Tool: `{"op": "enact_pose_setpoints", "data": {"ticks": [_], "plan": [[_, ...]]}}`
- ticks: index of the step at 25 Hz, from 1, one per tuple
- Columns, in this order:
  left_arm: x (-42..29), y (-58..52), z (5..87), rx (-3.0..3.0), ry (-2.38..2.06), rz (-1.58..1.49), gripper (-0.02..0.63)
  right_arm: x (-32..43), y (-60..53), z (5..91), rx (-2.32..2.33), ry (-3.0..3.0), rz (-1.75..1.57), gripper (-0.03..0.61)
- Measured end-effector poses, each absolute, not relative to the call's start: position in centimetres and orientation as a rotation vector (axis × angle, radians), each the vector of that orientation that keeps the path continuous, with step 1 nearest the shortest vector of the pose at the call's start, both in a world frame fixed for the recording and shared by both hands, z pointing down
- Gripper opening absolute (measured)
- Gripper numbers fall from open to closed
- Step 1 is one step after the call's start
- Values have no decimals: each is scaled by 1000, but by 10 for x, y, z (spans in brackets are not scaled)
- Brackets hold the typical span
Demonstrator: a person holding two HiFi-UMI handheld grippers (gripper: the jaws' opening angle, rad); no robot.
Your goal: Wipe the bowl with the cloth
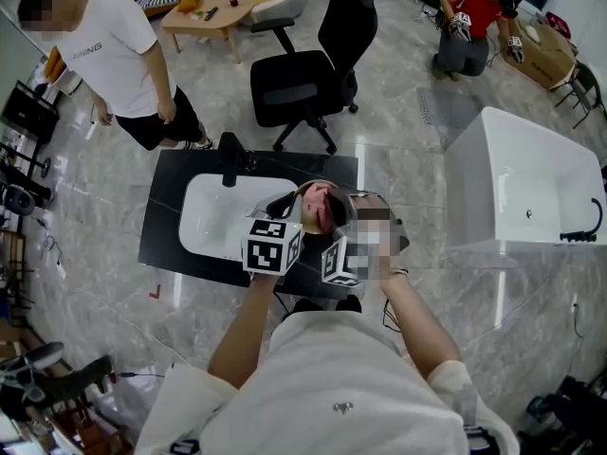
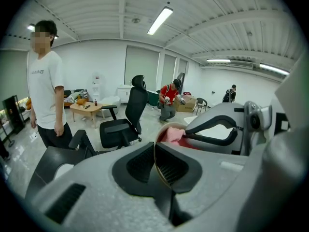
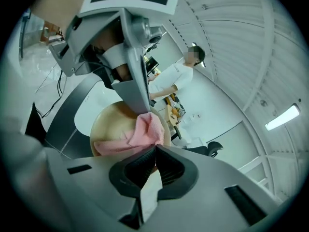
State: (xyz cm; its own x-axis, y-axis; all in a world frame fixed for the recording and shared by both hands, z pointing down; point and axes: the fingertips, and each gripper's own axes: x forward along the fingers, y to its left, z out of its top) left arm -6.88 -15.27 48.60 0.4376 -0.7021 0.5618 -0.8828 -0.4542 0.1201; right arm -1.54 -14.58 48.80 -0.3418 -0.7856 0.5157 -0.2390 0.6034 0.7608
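Pinching the thin rim of the smooth round tan bowl (image 3: 108,124), your left gripper (image 2: 155,151) has its black ribbed pads pressed on the edge from both sides, and the rim runs between them as a fine curved line. Your right gripper (image 3: 154,150) is clamped on the fuzzy pink cloth (image 3: 145,132). The cloth is soft and nubby, and it bunches into folds just ahead of the jaws. It lies against the glossy pale inside of the bowl, toward 3 o'clock in the right gripper view, with a flatter fold spreading to 9 o'clock. You hold the bowl tipped up in the air between the two grippers, above the black slab counter (image 1: 166,230). In the head view the glossy white rounded-rectangle sink (image 1: 204,218) lies at the bowl's 9 o'clock.
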Motion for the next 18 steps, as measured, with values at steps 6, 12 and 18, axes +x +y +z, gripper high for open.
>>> {"op": "enact_pose_setpoints", "data": {"ticks": [6, 12, 18], "plan": [[-74, -157, 482, 2298, -1369, 612, 23, -19, -131, 506, 744, -1928, -593, 12], [-73, -158, 480, 2301, -1379, 613, 25, -35, -113, 515, 663, -1993, -522, 14], [-69, -154, 479, 2317, -1363, 619, 25, -33, -119, 522, 641, -1939, -518, 13]]}}
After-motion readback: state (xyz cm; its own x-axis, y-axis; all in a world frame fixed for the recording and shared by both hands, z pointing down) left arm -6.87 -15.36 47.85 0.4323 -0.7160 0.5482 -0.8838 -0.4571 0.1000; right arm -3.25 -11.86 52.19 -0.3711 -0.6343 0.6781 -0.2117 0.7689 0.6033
